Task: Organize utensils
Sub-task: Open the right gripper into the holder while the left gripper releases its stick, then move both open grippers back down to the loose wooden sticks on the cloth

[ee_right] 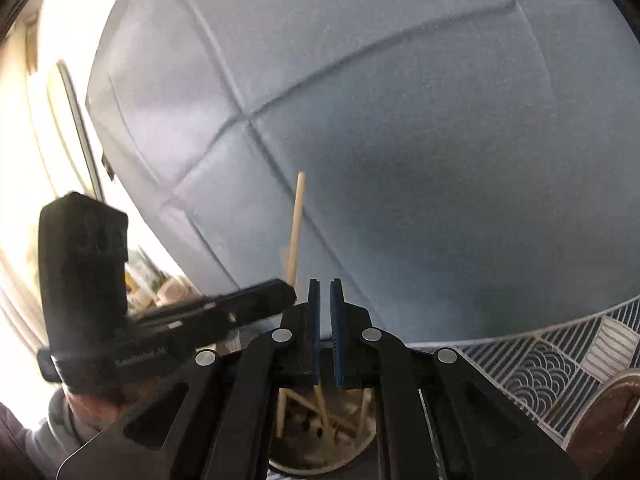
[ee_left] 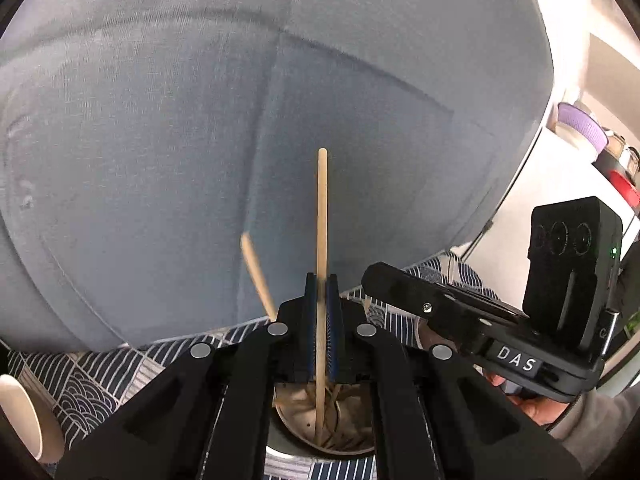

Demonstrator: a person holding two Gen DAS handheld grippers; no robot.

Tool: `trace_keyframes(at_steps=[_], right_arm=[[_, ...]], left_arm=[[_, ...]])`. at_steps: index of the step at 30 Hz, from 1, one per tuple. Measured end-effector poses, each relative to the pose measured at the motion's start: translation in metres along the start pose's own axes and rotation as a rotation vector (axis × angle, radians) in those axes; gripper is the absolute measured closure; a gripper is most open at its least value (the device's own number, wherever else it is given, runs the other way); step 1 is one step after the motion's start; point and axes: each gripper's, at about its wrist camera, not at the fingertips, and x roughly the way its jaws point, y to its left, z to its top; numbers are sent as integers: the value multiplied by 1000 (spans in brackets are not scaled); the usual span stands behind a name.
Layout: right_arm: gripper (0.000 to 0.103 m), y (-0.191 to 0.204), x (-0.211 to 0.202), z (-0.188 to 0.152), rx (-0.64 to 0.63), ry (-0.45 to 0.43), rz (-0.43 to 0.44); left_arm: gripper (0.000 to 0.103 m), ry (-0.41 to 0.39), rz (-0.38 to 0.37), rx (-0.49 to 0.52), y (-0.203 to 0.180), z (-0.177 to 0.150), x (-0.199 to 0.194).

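My left gripper point(ee_left: 321, 280) is shut on a wooden chopstick point(ee_left: 322, 216) that stands upright, its lower end inside a round utensil holder point(ee_left: 288, 416) with several more sticks. A second chopstick point(ee_left: 256, 272) leans blurred to its left. My right gripper point(ee_right: 324, 286) hovers over the same holder point(ee_right: 360, 448); its jaws stand slightly apart with nothing between them. The left gripper's chopstick point(ee_right: 296, 224) rises to the left of the right gripper. Each gripper shows in the other's view: the right one point(ee_left: 372, 276) and the left one point(ee_right: 288, 290).
A grey-blue cushioned sofa point(ee_left: 200, 120) fills the background. A patterned blue-and-white cloth point(ee_left: 100, 376) covers the table. A pale bowl point(ee_left: 20, 416) sits at the left edge, a brown dish point(ee_right: 608, 412) at the right. A purple basket point(ee_left: 580, 124) stands far right.
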Motion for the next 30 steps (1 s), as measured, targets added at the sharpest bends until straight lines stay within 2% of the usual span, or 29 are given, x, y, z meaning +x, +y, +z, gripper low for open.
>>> trace_keyframes(at_steps=[7, 11, 15, 23, 25, 26, 29, 30], right_arm=[[95, 1, -14, -6, 14, 7, -22], [94, 0, -24, -3, 21, -10, -38], [94, 5, -33, -1, 13, -1, -43], [93, 12, -59, -7, -1, 19, -54], [87, 14, -64, -9, 5, 24, -67], [79, 17, -64, -9, 7, 25, -73], [78, 22, -69, -11, 1, 30, -85], [78, 23, -70, -12, -2, 35, -91]], left_arm=[[98, 5, 21, -38, 3, -6, -2], [94, 1, 36, -43, 4, -6, -14], [73, 2, 27, -73, 8, -9, -30], [60, 0, 85, -70, 2, -16, -60], [56, -2, 90, -68, 3, -18, -68], [53, -1, 95, -67, 2, -20, -72], [49, 10, 103, -60, -1, -26, -77], [45, 16, 110, -57, -2, -29, -80]])
